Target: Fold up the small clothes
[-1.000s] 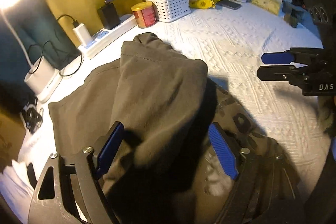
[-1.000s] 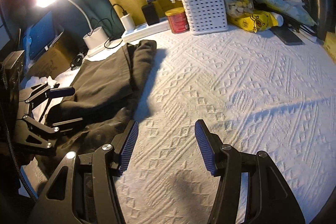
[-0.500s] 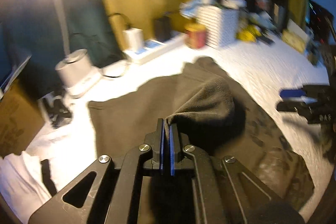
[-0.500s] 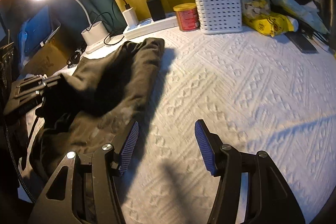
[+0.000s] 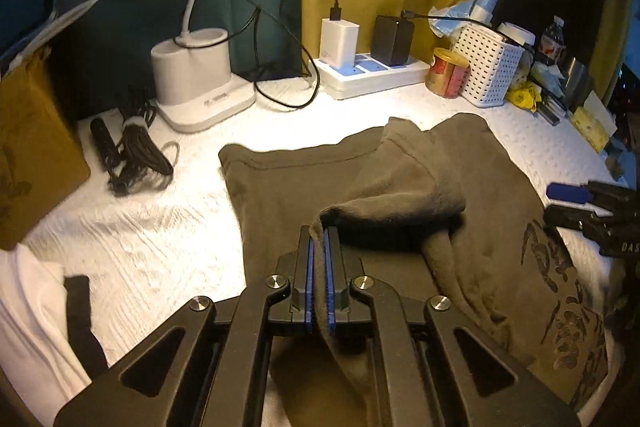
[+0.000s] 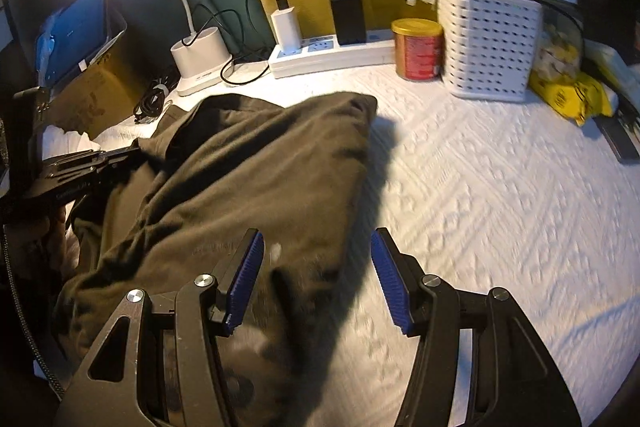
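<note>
left gripper (image 5: 318, 267) | was open a second ago, now clamped on a fold of the dark olive garment (image 5: 420, 195) lying on white bedspread (image 6: 480, 187) | right gripper (image 6: 316, 275) | still spread wide over garment edge

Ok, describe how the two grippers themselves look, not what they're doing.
Both match: the left gripper and right gripper have matte black angular frames with triangular cut-outs, silver pivot bolts, and ribbed blue pads lining the fingers. White lettering marks the side of each body. A black braided cable runs beside the left one.
</note>
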Tool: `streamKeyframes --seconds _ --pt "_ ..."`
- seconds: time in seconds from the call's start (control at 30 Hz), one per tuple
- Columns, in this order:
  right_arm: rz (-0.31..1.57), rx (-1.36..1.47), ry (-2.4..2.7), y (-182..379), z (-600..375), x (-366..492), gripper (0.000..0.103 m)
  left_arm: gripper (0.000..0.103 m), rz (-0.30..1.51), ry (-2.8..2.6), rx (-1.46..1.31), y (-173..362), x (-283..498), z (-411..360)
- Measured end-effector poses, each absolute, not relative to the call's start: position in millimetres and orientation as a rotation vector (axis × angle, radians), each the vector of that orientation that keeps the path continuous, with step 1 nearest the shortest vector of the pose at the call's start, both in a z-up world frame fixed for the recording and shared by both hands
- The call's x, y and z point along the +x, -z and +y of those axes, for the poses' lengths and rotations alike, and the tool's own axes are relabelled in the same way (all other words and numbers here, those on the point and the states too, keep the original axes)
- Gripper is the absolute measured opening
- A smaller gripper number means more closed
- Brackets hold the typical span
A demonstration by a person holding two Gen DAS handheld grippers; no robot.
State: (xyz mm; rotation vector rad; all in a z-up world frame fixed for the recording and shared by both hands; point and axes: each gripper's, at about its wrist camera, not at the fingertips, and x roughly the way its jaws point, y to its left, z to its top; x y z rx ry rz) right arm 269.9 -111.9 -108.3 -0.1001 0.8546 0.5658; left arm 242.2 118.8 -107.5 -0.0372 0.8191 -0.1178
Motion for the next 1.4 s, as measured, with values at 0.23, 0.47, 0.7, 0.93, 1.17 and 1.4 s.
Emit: streamKeyframes --seconds 0.23,0.47,0.7,0.93,1.17,1.4 --pt "0.841 -0.108 -0.567 102.8 -100.4 290.9 0.059 0.073 0.801 0.175 0.09 102.0 252.2 100.4" --pt "0.844 -0.101 -0.565 104.4 -97.7 309.6 0.059 0.074 0.812 0.222 0.27 110.0 263.2 75.5" --pt "0.858 -0.092 -0.561 114.3 -99.3 317.7 0.059 0.049 0.794 0.07 0.13 119.0 288.5 116.4" --pt "0.864 -0.094 -0.558 118.4 -99.5 318.4 0.059 0.041 0.834 -0.011 -0.005 117.7 295.4 164.5" --pt "0.85 -0.1 -0.553 112.7 -101.5 306.4 0.059 0.042 0.85 0.016 -0.09 104.0 255.5 169.4" --pt "0.805 -0.115 -0.547 103.3 -106.1 275.6 0.059 0.058 0.851 0.063 -0.114 91.7 207.4 155.5"
